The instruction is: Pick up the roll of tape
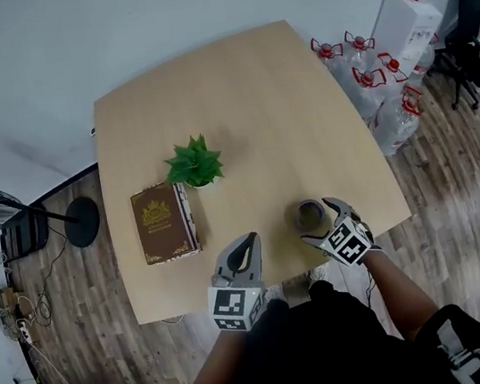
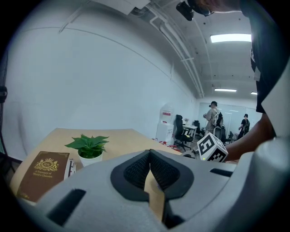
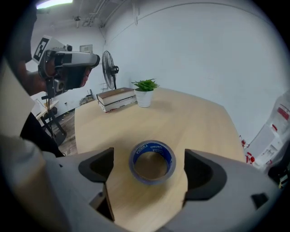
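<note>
Jaws of the right gripper [image 1: 319, 220] stand wide apart on either side of the roll of tape [image 3: 152, 161], not touching it. The roll lies flat on the tabletop [image 1: 252, 94] near its front edge. The left gripper [image 1: 247, 247], jaws together and empty, hovers near that edge, by the book [image 1: 165, 222].

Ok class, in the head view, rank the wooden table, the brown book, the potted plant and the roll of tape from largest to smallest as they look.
1. wooden table
2. brown book
3. potted plant, only a little smaller than the book
4. roll of tape, clearly the smallest
</note>
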A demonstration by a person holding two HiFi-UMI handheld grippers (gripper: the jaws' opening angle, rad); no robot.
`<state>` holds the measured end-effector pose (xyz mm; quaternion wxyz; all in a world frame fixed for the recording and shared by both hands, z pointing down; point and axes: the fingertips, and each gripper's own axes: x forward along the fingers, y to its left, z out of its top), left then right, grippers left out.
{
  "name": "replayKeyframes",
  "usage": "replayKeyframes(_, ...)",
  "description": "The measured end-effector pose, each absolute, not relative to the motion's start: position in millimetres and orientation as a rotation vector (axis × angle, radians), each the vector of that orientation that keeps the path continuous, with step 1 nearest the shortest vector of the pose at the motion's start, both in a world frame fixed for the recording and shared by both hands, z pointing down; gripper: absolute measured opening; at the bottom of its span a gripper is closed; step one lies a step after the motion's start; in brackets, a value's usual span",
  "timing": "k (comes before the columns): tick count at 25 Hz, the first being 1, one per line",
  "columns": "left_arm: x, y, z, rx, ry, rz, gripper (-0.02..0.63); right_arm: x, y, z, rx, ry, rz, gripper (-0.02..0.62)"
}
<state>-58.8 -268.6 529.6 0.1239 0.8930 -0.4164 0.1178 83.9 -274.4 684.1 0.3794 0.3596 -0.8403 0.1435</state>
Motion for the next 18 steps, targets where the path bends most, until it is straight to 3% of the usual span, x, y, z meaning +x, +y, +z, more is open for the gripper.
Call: replayKeyframes(18,-69,-267,548,2.454,-1.401,0.364,0.003,73,-292,750,0.659,-2.082,0.377,0.454)
